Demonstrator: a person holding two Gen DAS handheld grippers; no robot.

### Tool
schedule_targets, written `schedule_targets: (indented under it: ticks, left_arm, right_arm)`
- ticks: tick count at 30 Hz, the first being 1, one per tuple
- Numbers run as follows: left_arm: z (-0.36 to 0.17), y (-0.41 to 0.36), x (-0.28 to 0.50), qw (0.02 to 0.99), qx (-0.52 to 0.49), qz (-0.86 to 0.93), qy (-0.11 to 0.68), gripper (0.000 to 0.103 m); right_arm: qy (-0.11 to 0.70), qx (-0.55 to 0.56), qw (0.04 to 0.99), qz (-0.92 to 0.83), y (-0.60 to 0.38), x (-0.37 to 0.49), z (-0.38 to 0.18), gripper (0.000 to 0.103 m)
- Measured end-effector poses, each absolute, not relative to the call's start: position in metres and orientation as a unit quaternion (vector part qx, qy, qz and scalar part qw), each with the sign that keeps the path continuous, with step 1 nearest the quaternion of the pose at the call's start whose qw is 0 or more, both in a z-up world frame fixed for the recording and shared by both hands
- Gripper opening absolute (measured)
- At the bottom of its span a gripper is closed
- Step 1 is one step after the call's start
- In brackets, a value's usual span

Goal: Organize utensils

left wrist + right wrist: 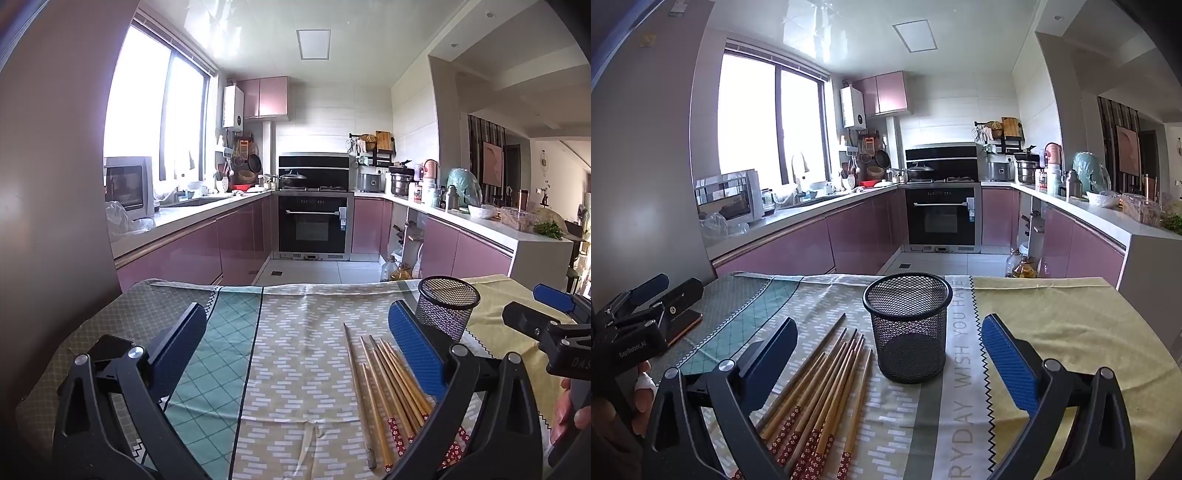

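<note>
Left tool (295, 350): jaws spread wide, holding nothing; we hold it low over the tabletop (295, 310), its right finger just above the chopstick tips.

Right tool (886, 354): jaws likewise wide apart and empty; we aim it straight at the mesh cup (908, 328), which stands between and beyond its fingers.

Chopsticks (820, 387): a loose bundle of bamboo sticks with red patterned ends, lying flat on the patterned cloth (1052, 332), just left of the cup, tips fanned toward the far edge.

Mesh cup: black wire, upright, and empty as far as we can see; no stick is in it yet.

Step in hand, by our judgement: the start, before the first pick. None of the sorting is done.

Next move, as we judge it: lower one tool over a stick near its middle, close on it, tilt it upright, and drop it into the cup. The sticks lie close together, so taking only one or two cleanly needs care.
</note>
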State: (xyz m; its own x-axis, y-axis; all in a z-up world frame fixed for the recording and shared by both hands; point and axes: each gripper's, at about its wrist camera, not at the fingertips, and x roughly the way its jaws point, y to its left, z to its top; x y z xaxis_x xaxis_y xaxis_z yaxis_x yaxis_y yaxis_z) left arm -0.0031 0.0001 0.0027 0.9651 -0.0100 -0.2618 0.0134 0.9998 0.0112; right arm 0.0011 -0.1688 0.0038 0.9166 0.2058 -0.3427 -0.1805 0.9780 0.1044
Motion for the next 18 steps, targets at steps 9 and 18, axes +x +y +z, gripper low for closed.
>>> schedule_targets:
  ticks: [9, 18]
  left_arm:
    - [0.0033, -0.0001, -0.0029, 0.991, 0.006, -0.005, 0.132, 0.097]
    - [0.0045, -0.0001, -0.003, 0.992, 0.005, -0.006, 0.129, 0.097]
  right_arm:
    - [0.18, 0.035, 0.978, 0.1, -0.1665, 0.0024, 0.0023, 0.097]
    - [0.176, 0.037, 0.979, 0.101, -0.169, 0.0013, 0.0058, 0.097]
